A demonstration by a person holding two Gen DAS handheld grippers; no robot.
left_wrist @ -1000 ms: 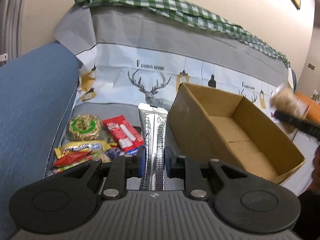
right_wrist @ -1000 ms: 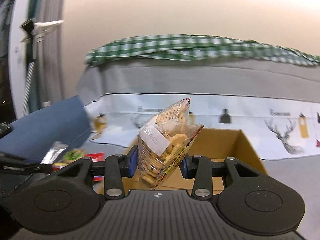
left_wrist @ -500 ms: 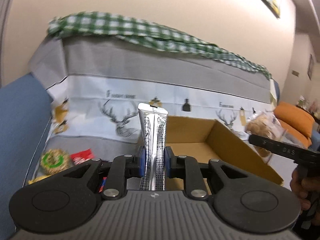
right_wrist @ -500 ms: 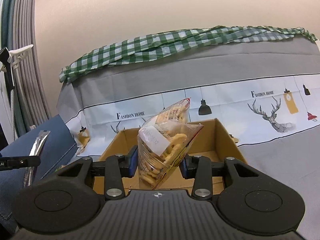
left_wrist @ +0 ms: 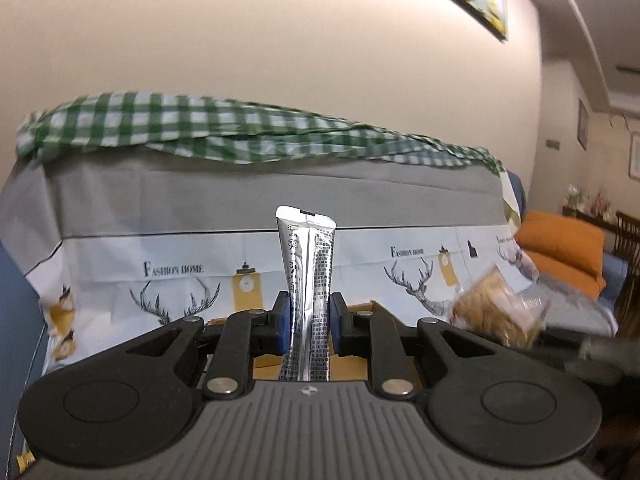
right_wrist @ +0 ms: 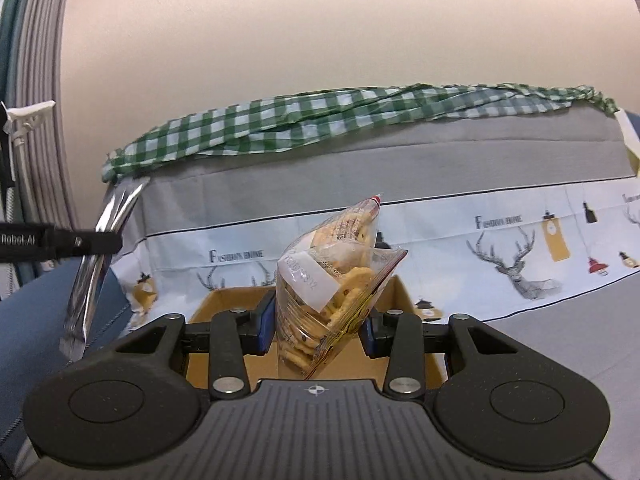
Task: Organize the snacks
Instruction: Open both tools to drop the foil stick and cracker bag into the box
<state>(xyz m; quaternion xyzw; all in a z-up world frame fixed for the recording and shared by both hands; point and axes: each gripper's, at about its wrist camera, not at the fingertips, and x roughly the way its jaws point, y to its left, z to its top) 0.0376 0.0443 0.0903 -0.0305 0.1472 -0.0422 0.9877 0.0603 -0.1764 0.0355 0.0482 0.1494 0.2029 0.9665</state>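
Clamped on an upright silver sachet (left_wrist: pixel 306 280), the left claw (left_wrist: pixel 306 320) has lifted away from the snack pile toward the cardboard box (right_wrist: pixel 240 296) (now just ahead, below), where the right claw (right_wrist: pixel 316 328), gripping a cracker bag (right_wrist: pixel 332 280), hovers, so both drops look imminent.

A slim silver foil sachet (left_wrist: pixel 306 280) stands upright, clamped at its lower half. A clear bag of golden biscuits (right_wrist: pixel 332 292) with a white label tilts above the open cardboard box (right_wrist: pixel 224 300).
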